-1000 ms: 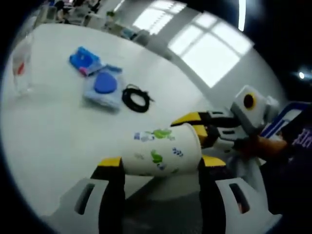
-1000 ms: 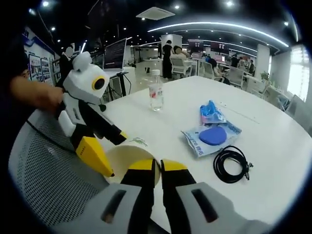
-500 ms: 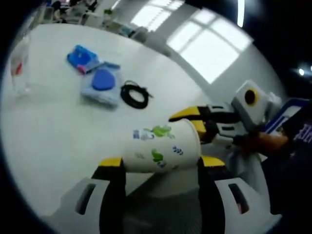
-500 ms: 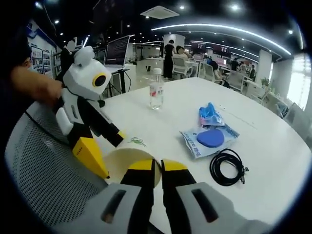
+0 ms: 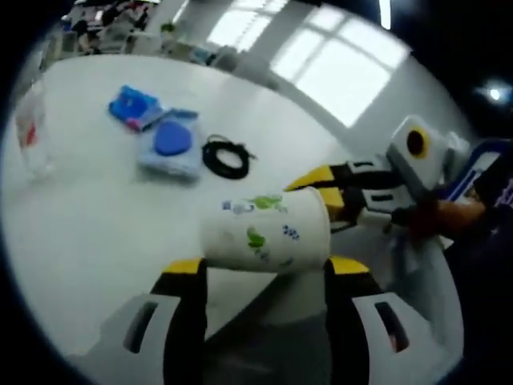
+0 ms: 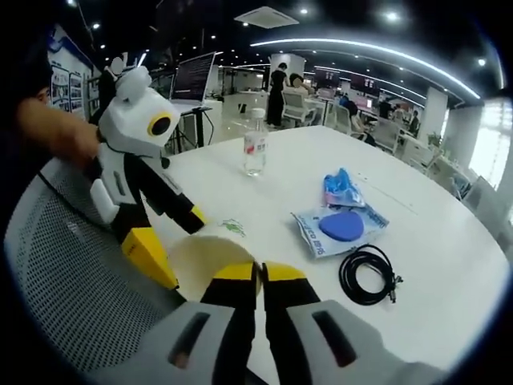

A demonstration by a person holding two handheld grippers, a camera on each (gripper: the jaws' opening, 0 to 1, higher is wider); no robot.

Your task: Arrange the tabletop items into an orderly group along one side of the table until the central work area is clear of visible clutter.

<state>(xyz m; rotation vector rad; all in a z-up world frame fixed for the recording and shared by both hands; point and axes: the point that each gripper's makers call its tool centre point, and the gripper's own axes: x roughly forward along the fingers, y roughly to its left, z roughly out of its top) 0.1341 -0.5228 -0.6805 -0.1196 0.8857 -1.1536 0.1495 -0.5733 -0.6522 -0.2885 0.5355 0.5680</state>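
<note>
A white paper cup [image 5: 264, 233] with green and blue prints lies sideways between the jaws of my left gripper [image 5: 264, 265], which is shut on its body. My right gripper [image 5: 325, 196] comes in from the right and pinches the cup's rim. In the right gripper view my right gripper [image 6: 258, 273] is shut on the rim of the cup [image 6: 204, 257], whose open mouth faces the camera. There my left gripper [image 6: 175, 238] grips the cup from the left. Both hold it over the near edge of the white table [image 5: 80, 216].
On the table lie a blue pouch [image 6: 338, 188], a packet with a blue disc [image 6: 341, 228] and a coiled black cable [image 6: 365, 277]. A water bottle [image 6: 255, 148] stands farther back. A grey mesh chair [image 6: 72, 297] is below left. A hand [image 6: 60, 140] holds the left gripper.
Both grippers keep hold of the cup, which has edged slightly higher and farther over the table. The items on the table have not moved.
</note>
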